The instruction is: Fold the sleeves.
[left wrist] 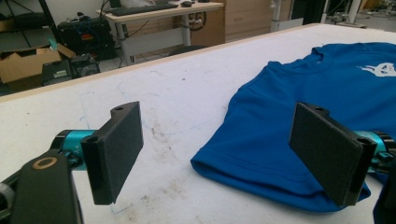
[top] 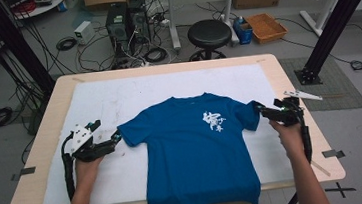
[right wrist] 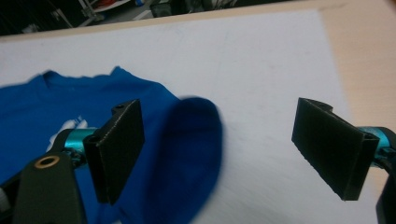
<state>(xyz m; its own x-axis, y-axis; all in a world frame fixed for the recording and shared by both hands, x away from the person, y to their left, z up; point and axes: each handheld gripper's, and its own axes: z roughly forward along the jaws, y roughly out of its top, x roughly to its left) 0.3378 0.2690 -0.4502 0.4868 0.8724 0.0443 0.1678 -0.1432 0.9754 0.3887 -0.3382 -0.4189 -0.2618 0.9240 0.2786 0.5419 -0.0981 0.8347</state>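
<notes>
A blue T-shirt point(top: 196, 148) lies flat at centre frame. Both the left gripper point(top: 117, 137) and right gripper point(top: 261, 108) gape wide at its sleeves. Soft, light cloth likely bunches; sleeve hems suit pinching.

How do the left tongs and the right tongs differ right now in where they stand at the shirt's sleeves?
The left tongs have the sleeve hem lying flat on the white mat between the jaws; at the right tongs the sleeve end looks lifted and blurred, nearer one jaw. In the high view the left tongs point in from the table's left, the right tongs from its right. Both stand open at the blue T-shirt.
</notes>
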